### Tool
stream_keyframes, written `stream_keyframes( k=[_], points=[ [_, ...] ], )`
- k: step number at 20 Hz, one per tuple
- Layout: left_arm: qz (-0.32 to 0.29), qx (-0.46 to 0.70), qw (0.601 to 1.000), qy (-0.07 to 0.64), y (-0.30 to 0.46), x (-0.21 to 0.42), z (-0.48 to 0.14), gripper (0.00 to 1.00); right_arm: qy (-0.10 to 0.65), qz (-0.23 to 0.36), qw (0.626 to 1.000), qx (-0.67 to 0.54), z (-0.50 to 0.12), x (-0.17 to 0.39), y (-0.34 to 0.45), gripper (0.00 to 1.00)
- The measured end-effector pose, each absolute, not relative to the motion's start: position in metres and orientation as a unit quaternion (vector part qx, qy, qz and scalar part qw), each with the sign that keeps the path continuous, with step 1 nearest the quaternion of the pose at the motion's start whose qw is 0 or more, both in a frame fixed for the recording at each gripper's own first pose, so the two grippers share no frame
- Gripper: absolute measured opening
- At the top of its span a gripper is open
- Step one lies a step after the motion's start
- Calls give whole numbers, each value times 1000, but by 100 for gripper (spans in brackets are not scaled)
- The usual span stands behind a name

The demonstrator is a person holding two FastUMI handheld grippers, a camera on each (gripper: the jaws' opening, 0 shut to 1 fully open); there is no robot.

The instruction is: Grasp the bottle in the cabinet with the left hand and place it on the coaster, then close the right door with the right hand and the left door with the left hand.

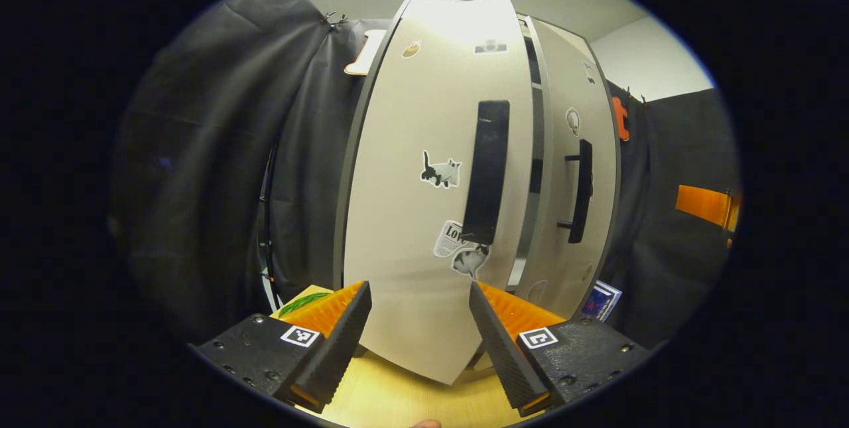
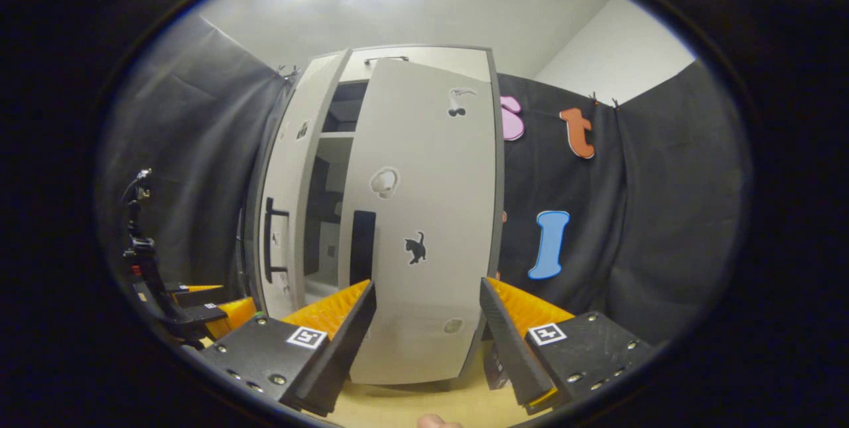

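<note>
1. Cabinet (image 1: 457,149): tall, pale, two doors, standing on a light wooden table (image 1: 398,401) against the black cloth wall. Bottle and coaster cannot be made out in either view, so their place cannot be told.
2. Left gripper (image 1: 419,342), left gripper view: fingers spread wide apart, nothing between them. They frame the lower edge of the left door (image 1: 424,229), close in front of it; contact cannot be told.
3. Outward from there: the left door carries a dark vertical handle (image 1: 486,172), a cat sticker (image 1: 440,171) and more stickers below the handle. A narrow dark gap separates it from the right door (image 1: 570,182), which has its own dark bar handle (image 1: 582,190).
4. Right gripper (image 2: 428,342), right gripper view: fingers likewise held wide apart and empty, framing the lower part of the right door (image 2: 424,229).
5. Outward: the right door stands partly open, angled toward the camera, with a black cat sticker (image 2: 415,247) near mid-height.
6. The right gripper view gives what the other does not: through the gap between the doors, the cabinet interior with a shelf (image 2: 337,135) and dark compartments.
7. It also shows the left door (image 2: 285,215) edge-on and ajar, and the left gripper (image 2: 199,315) low at the far left.
8. The left gripper view adds a small blue printed object (image 1: 601,300) at the cabinet's right foot.
</note>
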State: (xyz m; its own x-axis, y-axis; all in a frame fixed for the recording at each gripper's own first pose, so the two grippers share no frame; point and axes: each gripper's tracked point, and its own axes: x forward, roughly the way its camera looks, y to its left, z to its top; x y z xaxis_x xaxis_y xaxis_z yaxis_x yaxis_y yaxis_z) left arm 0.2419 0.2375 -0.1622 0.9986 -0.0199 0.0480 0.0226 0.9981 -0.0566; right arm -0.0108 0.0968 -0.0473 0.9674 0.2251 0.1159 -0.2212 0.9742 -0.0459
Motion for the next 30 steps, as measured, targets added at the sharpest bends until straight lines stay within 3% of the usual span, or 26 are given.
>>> stream_keyframes(
  k=[14, 24, 30],
  points=[
    [-5, -34, 999, -31, 193, 205, -116, 94, -52, 120, 991, 3, -50, -13, 57, 95],
    [-89, -43, 991, -89, 22, 186, -35, 94, -123, 67, 990, -20, 20, -12, -85, 94],
    [-140, -51, 985, -87, -102, 187, -44, 93, -120, 45, 991, -37, 22, 0, -175, 92]
  ],
)
